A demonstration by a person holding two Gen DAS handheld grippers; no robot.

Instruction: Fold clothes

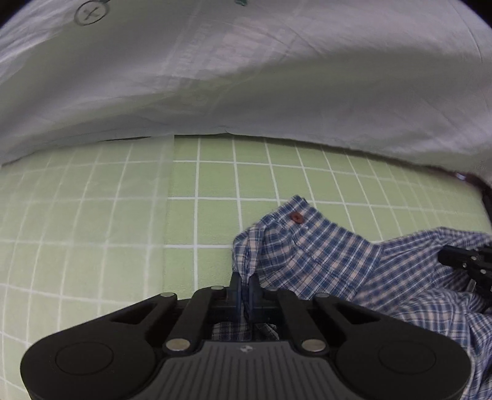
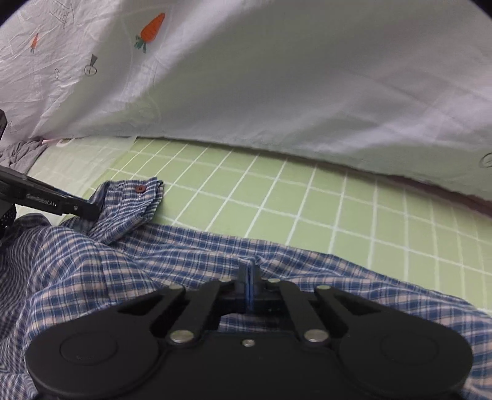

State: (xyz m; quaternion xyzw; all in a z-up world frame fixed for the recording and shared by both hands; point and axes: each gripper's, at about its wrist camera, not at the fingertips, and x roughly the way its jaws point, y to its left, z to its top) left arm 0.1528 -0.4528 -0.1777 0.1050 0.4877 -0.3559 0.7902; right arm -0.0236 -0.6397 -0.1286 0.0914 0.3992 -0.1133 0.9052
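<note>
- The surface is a light green sheet [image 1: 215, 190] with a white grid, spread flat; whether a table or a bed lies under it cannot be told.
- Along the far side a pale quilt [image 2: 276, 77] is bunched up, printed with small carrots [image 2: 150, 29] and line doodles; it fills the far half of both views and hides the room behind.
- A blue-and-white checked shirt [image 2: 123, 261] lies rumpled on the near part of the sheet, its cuff [image 2: 135, 197] with a dark red button [image 2: 140, 188] folded outward toward the far side.
- A bit of grey cloth [image 2: 18, 154] shows at the far left edge under the quilt.
- The left gripper [image 1: 245, 283] has its fingers pinched together on the shirt's edge just beside the cuff.
- The right gripper [image 2: 249, 270] has its fingers closed tight on a raised fold along the shirt's far edge, to the right of the cuff.
</note>
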